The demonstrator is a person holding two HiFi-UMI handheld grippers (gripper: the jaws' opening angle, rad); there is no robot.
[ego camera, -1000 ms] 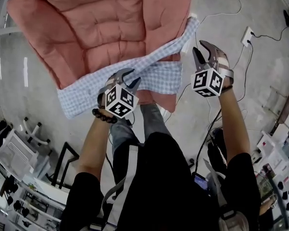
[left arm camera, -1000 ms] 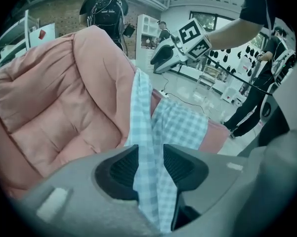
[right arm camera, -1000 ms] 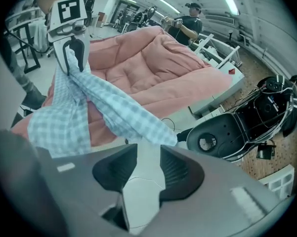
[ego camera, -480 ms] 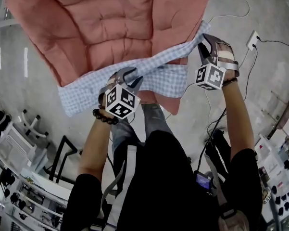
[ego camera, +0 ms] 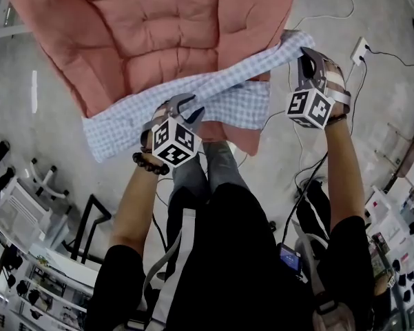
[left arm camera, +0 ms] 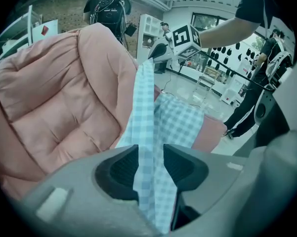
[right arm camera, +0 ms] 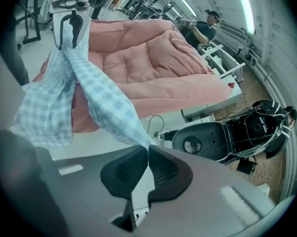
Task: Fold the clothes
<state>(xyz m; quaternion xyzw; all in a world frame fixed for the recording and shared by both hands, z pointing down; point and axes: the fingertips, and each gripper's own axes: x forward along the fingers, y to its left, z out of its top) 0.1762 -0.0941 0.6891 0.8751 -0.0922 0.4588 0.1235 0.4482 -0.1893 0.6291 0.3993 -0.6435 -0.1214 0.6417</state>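
Note:
A blue-and-white checked garment (ego camera: 193, 98) lies across the near edge of a pink quilt (ego camera: 145, 33) and hangs partly over it. My left gripper (ego camera: 182, 107) is shut on its lower edge; in the left gripper view the fabric (left arm camera: 150, 107) runs down between the two pads of the left gripper (left arm camera: 150, 158). My right gripper (ego camera: 304, 55) holds the garment's far right corner. Its jaws have just been closing, and in the right gripper view the right gripper (right arm camera: 147, 153) pinches the tip of the checked garment (right arm camera: 101, 100). The garment spans between both grippers.
The quilt covers a white table (right arm camera: 207, 107). Cables and a wall-type socket block (ego camera: 359, 49) lie on the grey floor at the right. Racks and stands (ego camera: 27, 205) crowd the lower left. A dark round machine (right arm camera: 212, 135) sits on the floor; other people stand farther off.
The right gripper moved in to the garment's right corner and closed on it, lifting that corner slightly. The left gripper kept its grip and stayed put.

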